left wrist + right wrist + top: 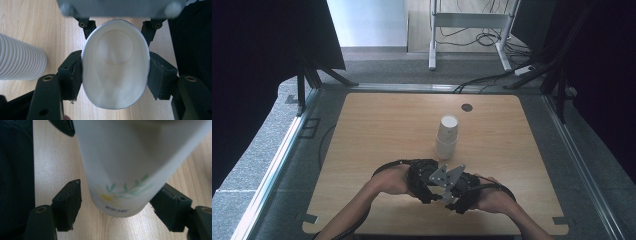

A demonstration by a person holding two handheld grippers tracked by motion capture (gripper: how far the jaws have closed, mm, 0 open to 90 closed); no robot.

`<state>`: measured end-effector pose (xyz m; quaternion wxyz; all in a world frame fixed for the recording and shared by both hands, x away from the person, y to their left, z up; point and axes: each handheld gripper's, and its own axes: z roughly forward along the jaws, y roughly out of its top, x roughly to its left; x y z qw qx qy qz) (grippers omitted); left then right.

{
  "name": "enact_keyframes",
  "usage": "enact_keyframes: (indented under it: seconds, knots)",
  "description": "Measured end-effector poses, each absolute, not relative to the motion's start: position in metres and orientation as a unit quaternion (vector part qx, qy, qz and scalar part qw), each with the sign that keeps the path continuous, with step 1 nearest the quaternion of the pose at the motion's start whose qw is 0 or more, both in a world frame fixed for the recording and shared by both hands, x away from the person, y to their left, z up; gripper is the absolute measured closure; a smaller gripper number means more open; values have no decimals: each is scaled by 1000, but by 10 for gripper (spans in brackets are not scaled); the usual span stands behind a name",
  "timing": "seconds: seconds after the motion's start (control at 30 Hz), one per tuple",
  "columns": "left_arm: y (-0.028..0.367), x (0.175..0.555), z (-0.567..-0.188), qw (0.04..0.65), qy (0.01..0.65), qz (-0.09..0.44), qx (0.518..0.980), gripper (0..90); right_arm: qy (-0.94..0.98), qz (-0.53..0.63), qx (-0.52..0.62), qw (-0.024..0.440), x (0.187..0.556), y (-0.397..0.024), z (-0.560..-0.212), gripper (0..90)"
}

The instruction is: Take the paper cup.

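White paper cup sits clenched in the left gripper, squeezed oval, mouth toward that hand. Its base points into the right gripper, whose jaws flank it released, left pad clear.

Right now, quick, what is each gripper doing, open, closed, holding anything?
Left gripper: closed on a paper cup, squeezing its mouth oval.
Right gripper: open around the cup's base, pads apart from it.

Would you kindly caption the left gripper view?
Left gripper squeezes a white paper cup oval, beside a ribbed cup stack.
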<state>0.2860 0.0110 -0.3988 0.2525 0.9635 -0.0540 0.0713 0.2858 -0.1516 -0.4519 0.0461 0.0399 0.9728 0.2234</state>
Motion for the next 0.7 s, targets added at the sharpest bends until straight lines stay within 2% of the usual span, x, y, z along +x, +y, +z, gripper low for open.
enact_keyframes:
  seconds: [0.2, 0.33, 0.5, 0.7]
  knots:
    - [8, 286, -399, 245, -55, 70, 965, 353, 973, 220, 45, 45, 287, -151, -452, 365]
    - [7, 287, -400, 246, -53, 68, 965, 342, 973, 222, 45, 49, 287, -152, -453, 371]
    - [10, 288, -398, 267, -38, 62, 961, 264, 966, 247, 54, 47, 286, -157, -454, 373]
    - [21, 291, -393, 332, -15, 41, 942, 170, 948, 305, 80, 36, 284, -168, -454, 373]
